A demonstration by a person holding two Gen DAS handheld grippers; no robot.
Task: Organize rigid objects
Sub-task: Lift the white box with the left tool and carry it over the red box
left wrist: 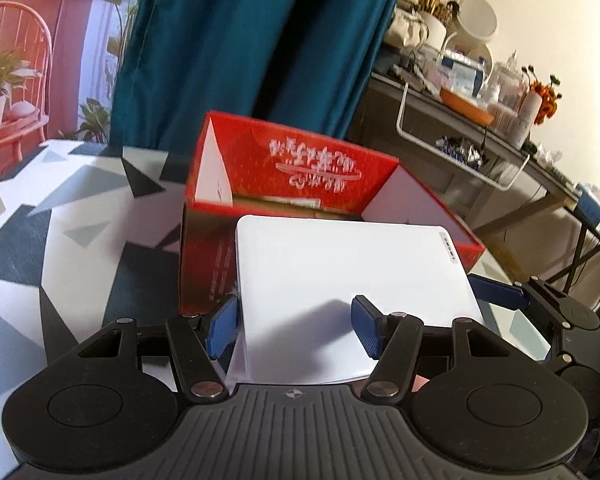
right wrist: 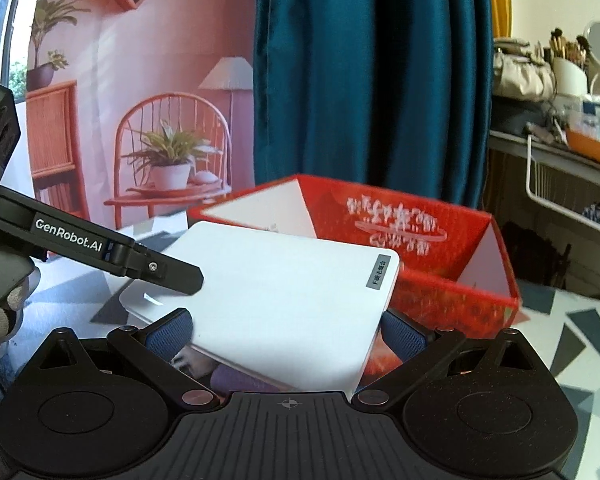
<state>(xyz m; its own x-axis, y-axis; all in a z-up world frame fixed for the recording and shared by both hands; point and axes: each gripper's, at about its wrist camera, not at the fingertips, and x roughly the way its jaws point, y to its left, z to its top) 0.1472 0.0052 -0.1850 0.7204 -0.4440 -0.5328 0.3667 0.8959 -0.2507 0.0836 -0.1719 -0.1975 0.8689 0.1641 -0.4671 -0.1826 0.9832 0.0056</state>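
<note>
Currently white flat box (left wrist: pixel 340 280) clamped by both left hand-held gripper (left wrist: pixel 296 328) and right hand-held gripper (right wrist: pixel 286 330), long axis pointing ahead, far edge overlapping open red carton (left wrist: pixel 300 168) directly beyond.

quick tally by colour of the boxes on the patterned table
white: 1, the flat box that both hand-held grippers, left and right, are holding
red: 1, the open carton behind it
total: 2
</note>
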